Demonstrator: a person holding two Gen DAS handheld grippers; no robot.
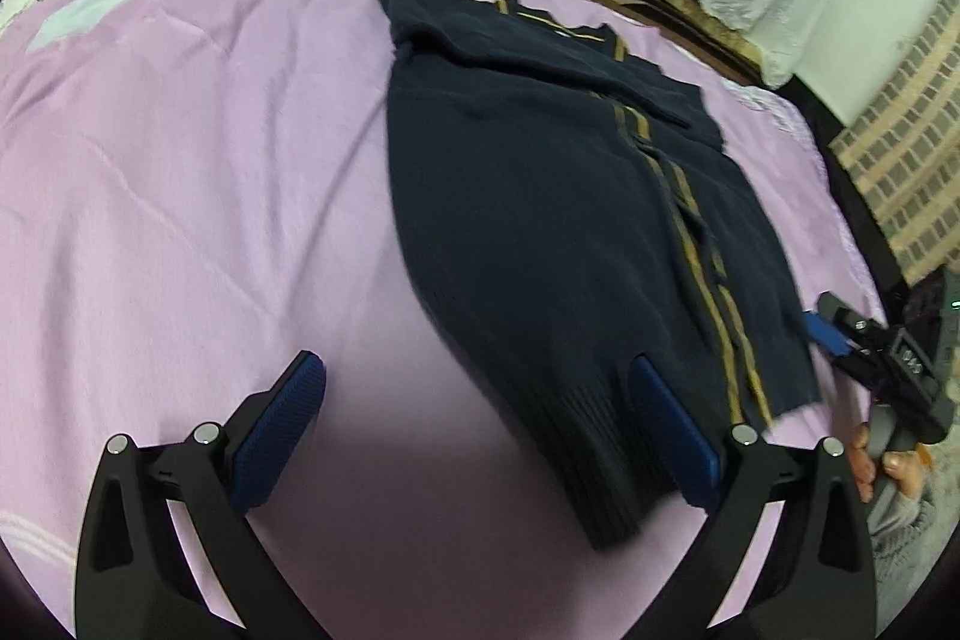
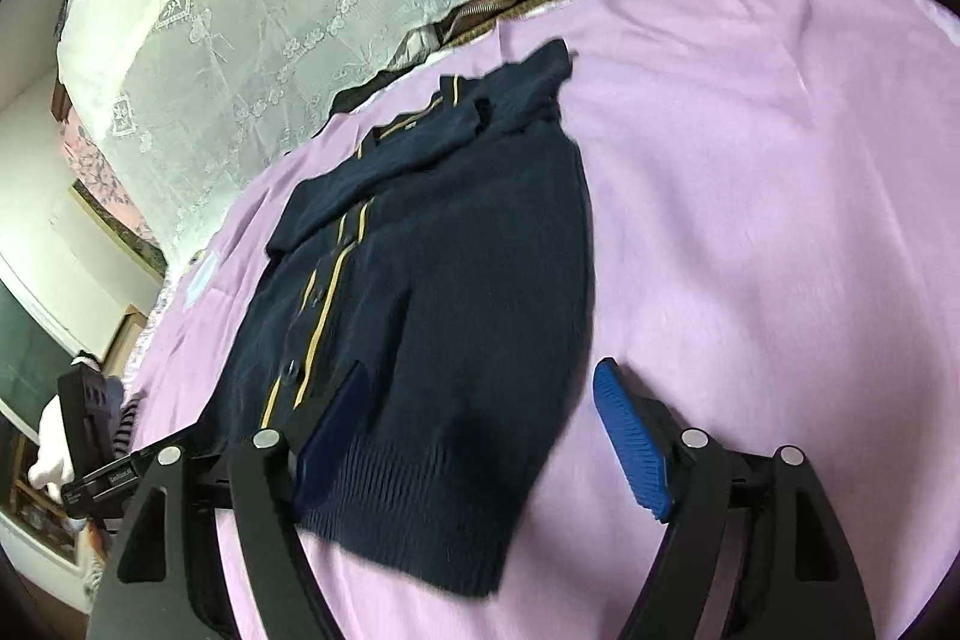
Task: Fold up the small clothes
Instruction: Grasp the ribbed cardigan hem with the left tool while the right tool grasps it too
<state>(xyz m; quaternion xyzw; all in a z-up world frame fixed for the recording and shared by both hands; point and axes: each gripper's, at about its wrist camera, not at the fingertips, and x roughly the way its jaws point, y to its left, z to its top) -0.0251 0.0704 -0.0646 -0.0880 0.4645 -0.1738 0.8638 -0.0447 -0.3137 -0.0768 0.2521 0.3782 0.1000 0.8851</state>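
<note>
Hand-held gripper (image 2: 480,436) agape over cardigan (image 2: 432,292)

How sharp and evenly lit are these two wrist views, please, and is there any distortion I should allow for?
Left wrist view: strong fisheye bending and dark corners; the navy cardigan is motion-smeared along its striped edge, and a soft shadow falls on the pink sheet between the open fingers. Right wrist view: the same curvature; the cardigan's hem is blurred, the lace curtain reads bright, no hard glare.
</note>
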